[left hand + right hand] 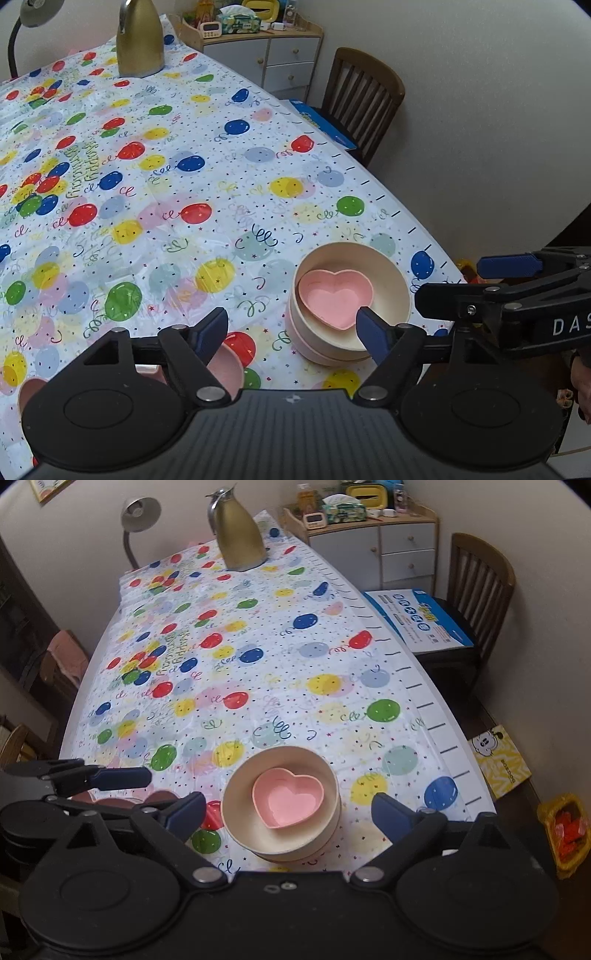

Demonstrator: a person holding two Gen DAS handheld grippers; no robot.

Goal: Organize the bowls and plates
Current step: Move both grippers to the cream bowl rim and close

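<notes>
Left wrist view: left gripper point(293, 330) has its jaws spread wide, nothing between them but tablecloth. Its right blue finger point(371, 334) overlaps the near rim of the cream bowl point(384, 280) in the picture; contact cannot be told. That bowl sits on top of a short stack of bowls point(325, 350) near the right edge of the table point(184, 166) (balloon-print birthday cloth). A pink heart-shaped dish point(334, 299) lies inside the cream bowl, toward its near-left side. Under the left finger a pink bowl point(231, 363) shows, partly hidden by the gripper body. The right gripper point(517, 295) pokes in from the right edge, just beside the stack, holding nothing visible. Far end: a gold jug point(139, 40), a lamp point(35, 14), a wooden chair point(360, 96) off the table's right side.

Right wrist view: right gripper point(290, 814) is wide open and empty, fingers standing either side of the cream bowl point(240, 794) without touching it. The heart dish point(288, 799) rests in it, upright. The left gripper point(122, 777) reaches in from the left, also parted; brownish-pink dishes point(110, 799) lie below it, mostly hidden. The gold jug point(240, 535) stands at the far end, a drawer cabinet point(388, 550) behind.
</notes>
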